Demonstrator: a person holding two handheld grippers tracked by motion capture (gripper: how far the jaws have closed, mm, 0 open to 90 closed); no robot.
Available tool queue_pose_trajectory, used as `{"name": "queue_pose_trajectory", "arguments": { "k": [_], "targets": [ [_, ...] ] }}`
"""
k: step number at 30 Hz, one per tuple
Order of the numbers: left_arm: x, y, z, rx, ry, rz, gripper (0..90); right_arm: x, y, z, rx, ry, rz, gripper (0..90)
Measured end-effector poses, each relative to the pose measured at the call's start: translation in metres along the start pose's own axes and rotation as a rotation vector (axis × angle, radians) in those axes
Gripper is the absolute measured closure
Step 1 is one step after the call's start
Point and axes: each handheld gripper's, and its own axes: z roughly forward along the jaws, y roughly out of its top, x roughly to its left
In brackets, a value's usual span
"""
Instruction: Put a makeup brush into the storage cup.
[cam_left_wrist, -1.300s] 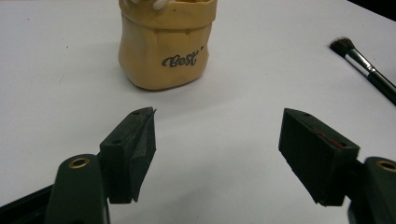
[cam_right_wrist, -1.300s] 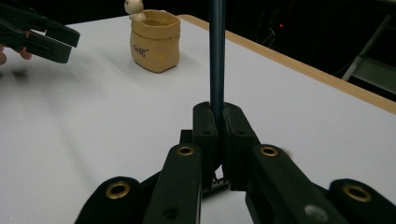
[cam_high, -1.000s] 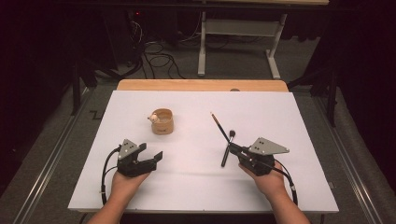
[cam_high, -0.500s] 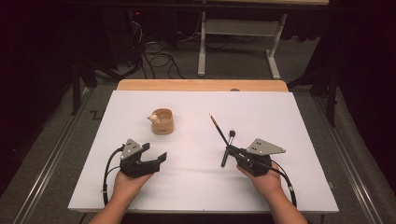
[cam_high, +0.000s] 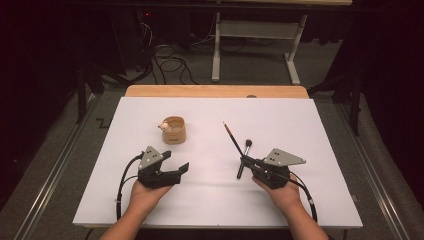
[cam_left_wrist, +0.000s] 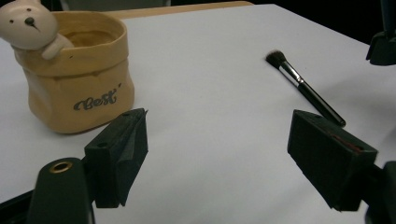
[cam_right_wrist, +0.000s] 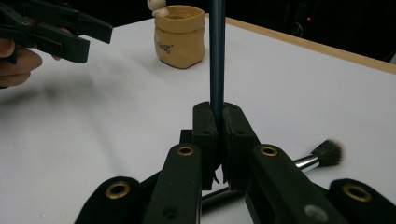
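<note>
Leftward, the left gripper (cam_high: 181, 168) has edged toward the pot (cam_high: 174, 130), jaws wide and empty. Right gripper (cam_high: 246, 161) clamps a thin brush (cam_high: 232, 138), its handle slanting far-left toward the pot; a makeup brush (cam_high: 244, 157) lies just beside those jaws.

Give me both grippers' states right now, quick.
Left gripper: open, nothing between the jaws.
Right gripper: shut on the thin paintbrush, gripping its dark handle; the makeup brush lies on the table beside it.
</note>
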Motion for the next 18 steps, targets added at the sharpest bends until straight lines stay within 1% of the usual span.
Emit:
{"name": "queue_pose_trajectory", "arguments": {
  "k": [3, 6, 8, 11, 15, 18],
  "targets": [
    [-0.002, 0.003, 0.001, -0.006, -0.007, 0.001, 19.2, 0.000, 0.000, 0.001, 0.001, 0.006, -0.011, 87.1],
    [-0.005, 0.005, 0.004, -0.008, -0.016, 0.001, 17.4, 0.001, 0.000, 0.001, 0.005, 0.004, -0.004, 87.0],
    [-0.007, 0.007, 0.005, -0.007, -0.019, 0.006, 16.6, 0.001, 0.000, 0.001, 0.001, 0.004, -0.009, 87.0],
    [-0.010, 0.010, 0.006, -0.009, -0.023, 0.018, 16.4, 0.000, 0.000, 0.000, -0.002, 0.003, -0.016, 87.0],
    [-0.014, 0.013, 0.007, -0.007, -0.035, 0.026, 16.4, 0.002, 0.000, 0.000, -0.006, 0.005, -0.011, 87.1],
    [-0.015, 0.015, 0.008, -0.009, -0.039, 0.025, 16.4, 0.002, 0.000, 0.000, -0.007, 0.006, -0.011, 87.0]
  ]
}}
